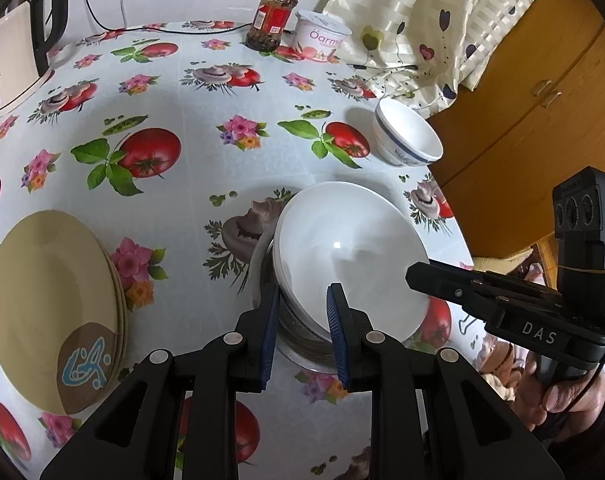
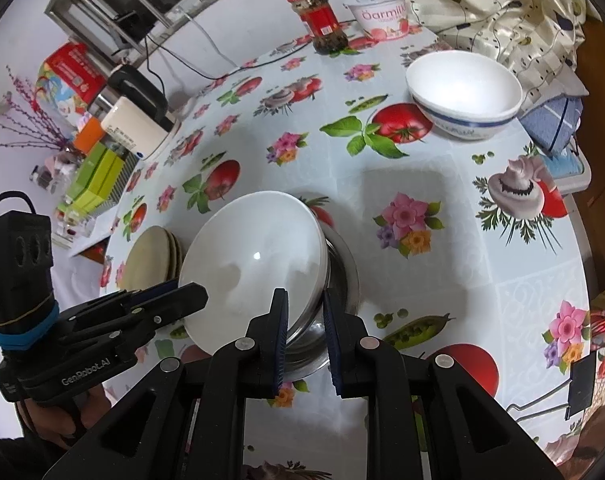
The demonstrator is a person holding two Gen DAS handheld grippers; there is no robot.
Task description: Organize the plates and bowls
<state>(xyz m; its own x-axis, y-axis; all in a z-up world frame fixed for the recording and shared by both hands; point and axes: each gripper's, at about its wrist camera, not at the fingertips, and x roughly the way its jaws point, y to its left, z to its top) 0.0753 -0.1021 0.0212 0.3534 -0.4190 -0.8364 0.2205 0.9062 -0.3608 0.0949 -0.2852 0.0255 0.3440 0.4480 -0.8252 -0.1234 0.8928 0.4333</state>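
Left wrist view: the left tongs [image 1: 302, 312] pinch the near rim of the white bowl [image 1: 342, 256], which sits tilted over a steel bowl [image 1: 302, 344] on the table [image 1: 190, 184]; yellow plates [image 1: 50, 304] lie at nine o'clock.

Right wrist view: the right tongs [image 2: 305, 330] pinch the opposite rim. The step looks like stacking; next, lower evenly and release both together.

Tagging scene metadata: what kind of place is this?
Probably a home kitchen or dining corner: oilcloth-covered table with an electric kettle, a sauce jar, a wooden cabinet and curtain.
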